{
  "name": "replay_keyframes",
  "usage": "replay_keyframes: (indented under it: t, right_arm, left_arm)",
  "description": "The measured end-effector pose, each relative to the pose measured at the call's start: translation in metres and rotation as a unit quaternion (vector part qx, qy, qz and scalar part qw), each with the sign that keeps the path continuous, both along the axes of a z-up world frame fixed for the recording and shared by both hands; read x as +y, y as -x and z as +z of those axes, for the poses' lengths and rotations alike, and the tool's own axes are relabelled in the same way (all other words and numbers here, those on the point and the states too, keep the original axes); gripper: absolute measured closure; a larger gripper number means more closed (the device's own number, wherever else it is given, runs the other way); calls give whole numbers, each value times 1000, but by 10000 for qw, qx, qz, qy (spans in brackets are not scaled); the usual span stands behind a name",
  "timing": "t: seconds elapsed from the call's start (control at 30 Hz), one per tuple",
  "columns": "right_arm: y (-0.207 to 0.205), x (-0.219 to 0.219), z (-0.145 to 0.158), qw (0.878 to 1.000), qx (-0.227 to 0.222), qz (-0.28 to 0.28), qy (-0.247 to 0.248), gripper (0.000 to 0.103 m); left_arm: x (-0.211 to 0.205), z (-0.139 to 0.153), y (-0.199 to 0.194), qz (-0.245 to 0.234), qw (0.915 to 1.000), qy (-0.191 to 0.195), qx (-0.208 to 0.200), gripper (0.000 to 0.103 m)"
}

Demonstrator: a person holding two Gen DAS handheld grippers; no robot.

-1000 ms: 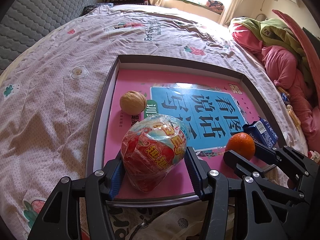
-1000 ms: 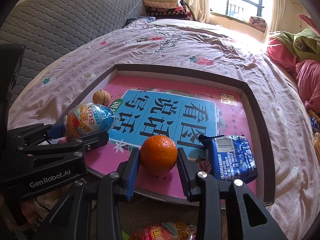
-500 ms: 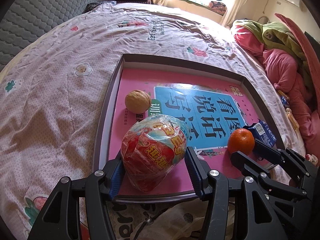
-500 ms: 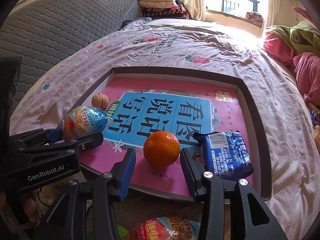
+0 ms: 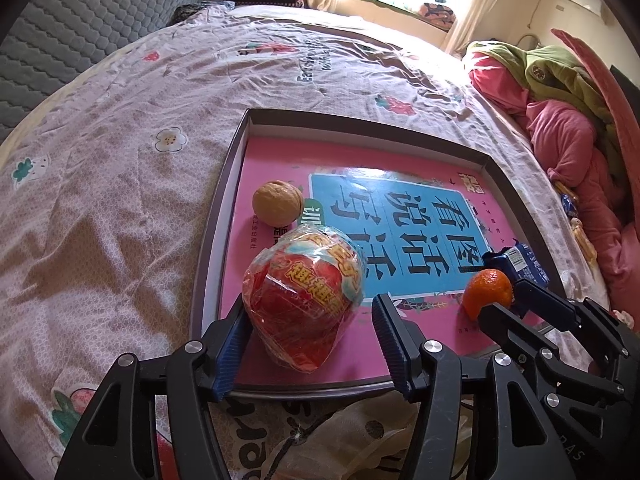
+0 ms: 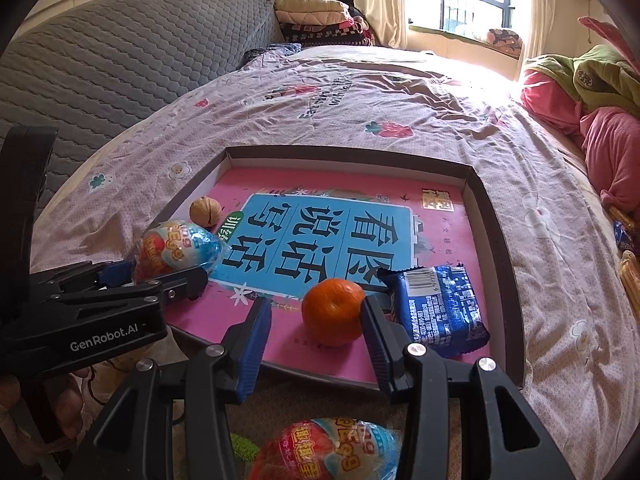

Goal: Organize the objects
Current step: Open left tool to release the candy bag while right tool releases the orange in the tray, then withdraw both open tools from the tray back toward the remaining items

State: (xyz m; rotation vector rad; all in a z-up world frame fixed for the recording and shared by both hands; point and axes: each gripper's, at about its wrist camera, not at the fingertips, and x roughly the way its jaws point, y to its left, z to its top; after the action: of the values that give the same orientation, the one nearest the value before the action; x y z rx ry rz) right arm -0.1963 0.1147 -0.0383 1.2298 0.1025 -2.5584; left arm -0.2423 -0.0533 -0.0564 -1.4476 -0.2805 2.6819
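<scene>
A shallow box lid point(image 5: 224, 184) with a pink and blue book cover inside lies on the bed; it also shows in the right wrist view point(image 6: 496, 240). In it rest a walnut point(image 5: 277, 203), a wrapped toy egg point(image 5: 304, 298), an orange point(image 6: 333, 311) and a blue snack packet point(image 6: 438, 306). My left gripper point(image 5: 310, 342) is open, its jaws standing wide on either side of the egg, which rests on the lid. My right gripper point(image 6: 316, 348) is open, with the orange between its jaws, close to the right one.
A second wrapped toy egg point(image 6: 324, 450) lies below the lid's near edge, under my right gripper. A pile of pink and green clothes point(image 5: 560, 100) lies at the right. A grey quilted headboard point(image 6: 100, 64) stands at the left. Small snack items point(image 6: 628, 248) lie on the sheet at far right.
Both grippers have opened and let go: the left released the toy egg, the right released the orange. Both have drawn back a little from the lid.
</scene>
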Motion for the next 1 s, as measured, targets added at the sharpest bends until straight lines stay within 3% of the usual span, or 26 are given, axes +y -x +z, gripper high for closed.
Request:
replay_keyframes:
  t: [0.27,0.4,0.6,1.0]
  right_arm:
    - [-2,2,7,10000,74,-28,15,56]
    - [-4,3,11,9999,117,-47,43,48]
    - [-8,4,22,9997,227,-53,43,44]
    - [-22,2,46,9989,468,2,81,44]
  left_arm:
    - [0,9,-5,2,10000,20,91,41]
    - [-1,17,-8,15,9999,8,140,39]
    - [-3,31,-17,31,9997,-34,237,38]
    - [-5,57,-35,27,9990,-21,457,38]
